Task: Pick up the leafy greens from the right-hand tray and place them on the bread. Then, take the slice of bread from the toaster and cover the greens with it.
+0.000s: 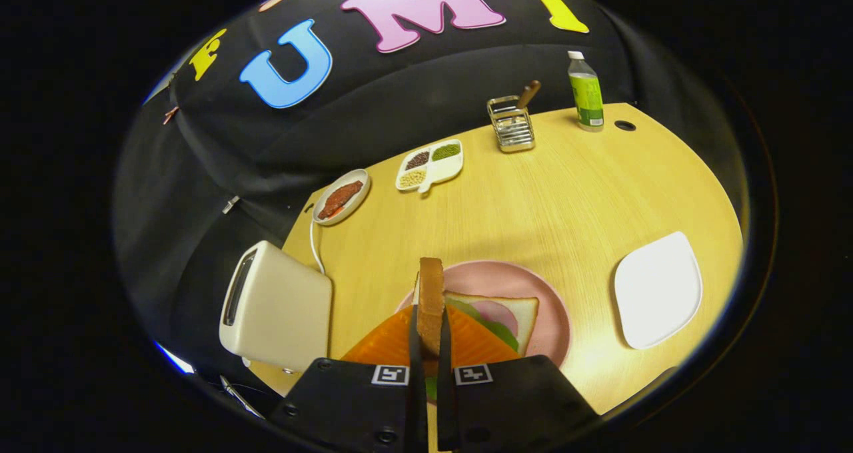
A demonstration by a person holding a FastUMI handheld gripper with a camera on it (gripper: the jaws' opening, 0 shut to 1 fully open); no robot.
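bread slice stands on edge, pinched between the two fingers of the gripper, which are drawn in narrow with both pressing on its flat faces; its crust rises past the fingertips. below and just beyond the fingers lies the pink plate, near the table's front edge about midway along, and on it the open sandwich: a bottom slice of bread with a round of ham and the leafy greens lying across it. the held slice hangs above the near left part of that plate, not touching the food (so far as one can judge from this angle).

the toaster sits at the table's left front corner, its slot facing up, a white cord running from it toward the back. the white tray rests near the right edge, bare. along the back left edge are a small oval dish of red meat and a divided dish of grains; further along the back stand a wire rack with a wooden handle and a green bottle at the far right corner.
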